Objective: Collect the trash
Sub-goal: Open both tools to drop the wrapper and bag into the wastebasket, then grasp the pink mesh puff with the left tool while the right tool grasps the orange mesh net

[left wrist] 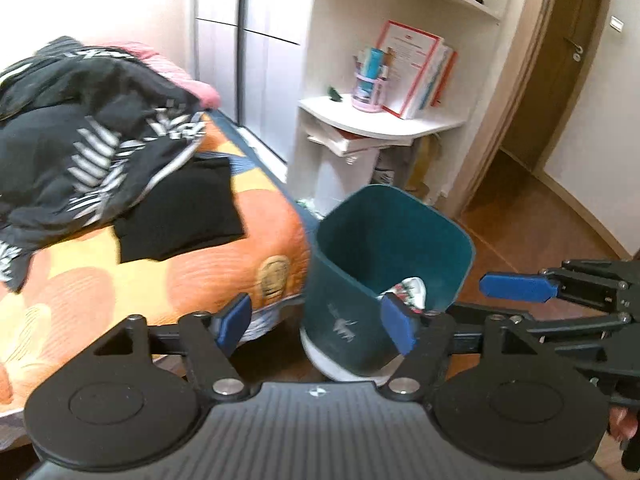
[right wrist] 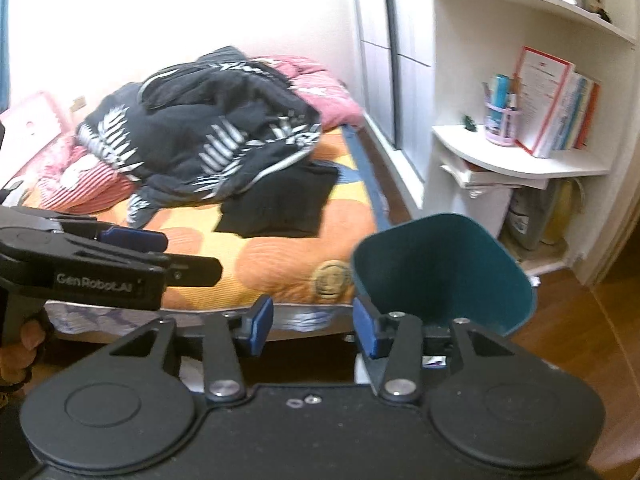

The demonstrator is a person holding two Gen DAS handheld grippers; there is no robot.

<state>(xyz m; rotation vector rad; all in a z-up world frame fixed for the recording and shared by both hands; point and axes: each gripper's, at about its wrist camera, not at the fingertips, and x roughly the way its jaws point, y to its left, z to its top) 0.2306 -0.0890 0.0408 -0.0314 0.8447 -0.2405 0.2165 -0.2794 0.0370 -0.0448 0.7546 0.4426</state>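
A dark teal trash bin (left wrist: 372, 264) stands on the wooden floor at the foot of the bed, tilted in view; it also shows in the right wrist view (right wrist: 444, 272). A crumpled white, red and green wrapper (left wrist: 410, 290) lies inside it. My left gripper (left wrist: 316, 322) is open and empty, hovering just before the bin's near wall. My right gripper (right wrist: 314, 324) is open and empty beside the bin's rim. The right gripper also shows at the right of the left wrist view (left wrist: 520, 286), and the left gripper at the left of the right wrist view (right wrist: 136, 240).
A bed with an orange patterned cover (left wrist: 168, 264) holds a black and white garment pile (left wrist: 80, 136) and a black cloth (left wrist: 180, 216). A white corner shelf (left wrist: 380, 120) holds books and a pink cup. A doorway (left wrist: 560, 100) opens at right.
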